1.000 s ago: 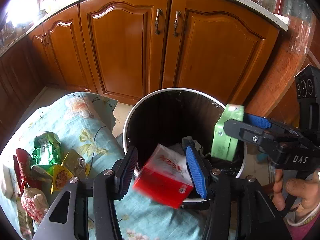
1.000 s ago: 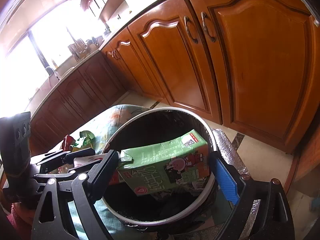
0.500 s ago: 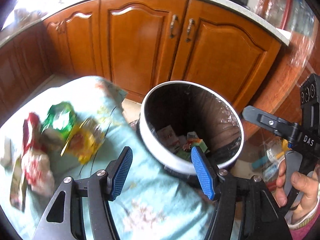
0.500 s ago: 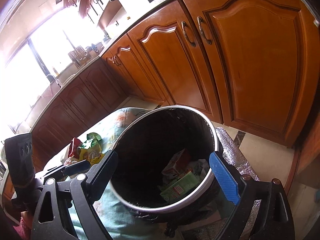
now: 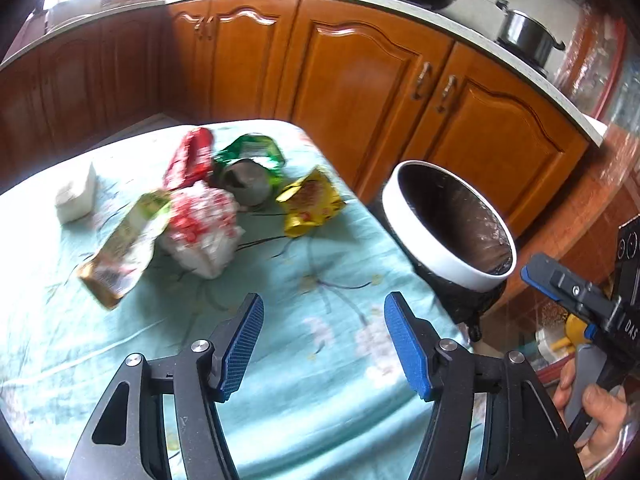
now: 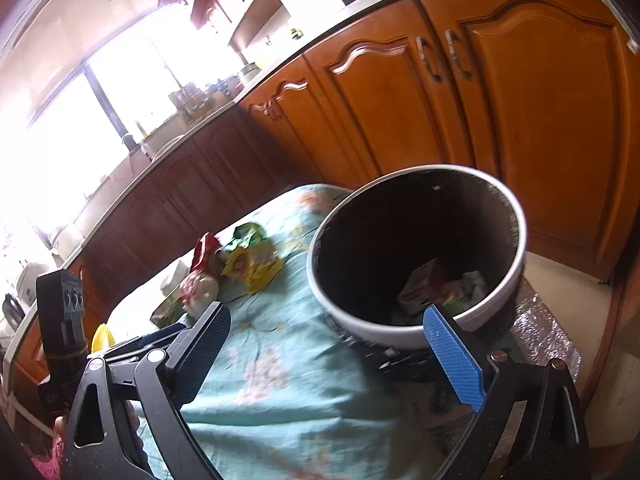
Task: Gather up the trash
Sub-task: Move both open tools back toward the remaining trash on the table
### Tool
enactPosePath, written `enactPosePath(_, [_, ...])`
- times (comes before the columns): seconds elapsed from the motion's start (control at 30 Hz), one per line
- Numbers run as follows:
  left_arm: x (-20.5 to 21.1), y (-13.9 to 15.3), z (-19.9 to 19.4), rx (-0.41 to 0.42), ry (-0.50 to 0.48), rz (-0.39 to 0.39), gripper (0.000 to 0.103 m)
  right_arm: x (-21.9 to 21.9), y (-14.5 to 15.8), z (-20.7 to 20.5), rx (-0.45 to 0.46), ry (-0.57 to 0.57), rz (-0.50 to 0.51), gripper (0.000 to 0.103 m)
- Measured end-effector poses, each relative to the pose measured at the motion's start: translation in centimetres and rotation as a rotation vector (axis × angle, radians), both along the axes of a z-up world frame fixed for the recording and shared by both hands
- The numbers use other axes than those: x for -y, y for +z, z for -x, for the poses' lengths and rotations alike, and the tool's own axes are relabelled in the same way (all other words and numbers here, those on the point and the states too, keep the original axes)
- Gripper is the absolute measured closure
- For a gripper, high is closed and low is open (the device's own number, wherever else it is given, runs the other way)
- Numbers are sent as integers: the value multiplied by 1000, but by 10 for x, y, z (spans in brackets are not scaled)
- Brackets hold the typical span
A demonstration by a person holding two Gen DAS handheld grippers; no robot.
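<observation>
- Left gripper (image 5: 324,344): jaws apart, nothing between the pads, over bare cloth (image 5: 280,288) short of the trash pile. They opened a little further just before this.
- Pile, left to right: white wad (image 5: 76,194) at the far left; tan-green pouch (image 5: 128,240); crumpled red-white bag (image 5: 202,226); red pack (image 5: 188,158) behind it; green bag (image 5: 250,160); yellow pouch (image 5: 310,202) nearest the bin (image 5: 448,268).
- Tan-green pouch: long axis diagonal, low end toward the camera at left, far end up and right, tucked against the red-white bag. Lies flat. Red pack also runs long, pointing away from the camera.
- Yellow pouch: looks roughly square, so no clear axis. Motion blur, so not certain.
- Risk 1: items overlap or touch. A grab at the red-white bag could drag the pouch with it or pinch two at once, and one drops on the way.
- Risk 2: flat foil on soft cloth. Pads could bunch the cloth instead, pulling the whole pile.
- Risk 3: yellow pouch sits near the table edge by the bin. A nudge could send it to the floor.
- Bin: beside the table's right edge, black liner, already holds cartons (image 6: 424,286).
- Right gripper (image 6: 332,354): jaws wide, empty, between cloth and bin rim; they have just been opening. It could clip the rim and tip the bin.
</observation>
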State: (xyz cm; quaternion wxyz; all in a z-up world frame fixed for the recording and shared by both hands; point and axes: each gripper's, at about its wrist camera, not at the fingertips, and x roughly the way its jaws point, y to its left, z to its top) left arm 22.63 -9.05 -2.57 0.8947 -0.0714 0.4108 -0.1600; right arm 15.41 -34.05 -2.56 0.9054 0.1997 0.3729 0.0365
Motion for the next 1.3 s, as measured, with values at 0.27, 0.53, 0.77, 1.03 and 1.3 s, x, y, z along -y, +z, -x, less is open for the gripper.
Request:
enactPosePath(0.27, [-48,6,26,-1,78,29,40,-51,-7,-6,-17,90,3,5])
enactPosePath(0.53, [-83,13,43,16,142,42,40,-84,-15,-19,-37,148,6,5])
enactPosePath(0.77, [-103,19,41,22,178,46,40,-101,-18,-35,-35,184,27,5])
enactPosePath(1.03, [-119,29,10,44,198,13,41,-107,-19,-68,-38,195,64,5])
enactPosePath(1.3, [-118,12,-43,-10,163,-18,45,-110,-32,-115,-64,180,110,6])
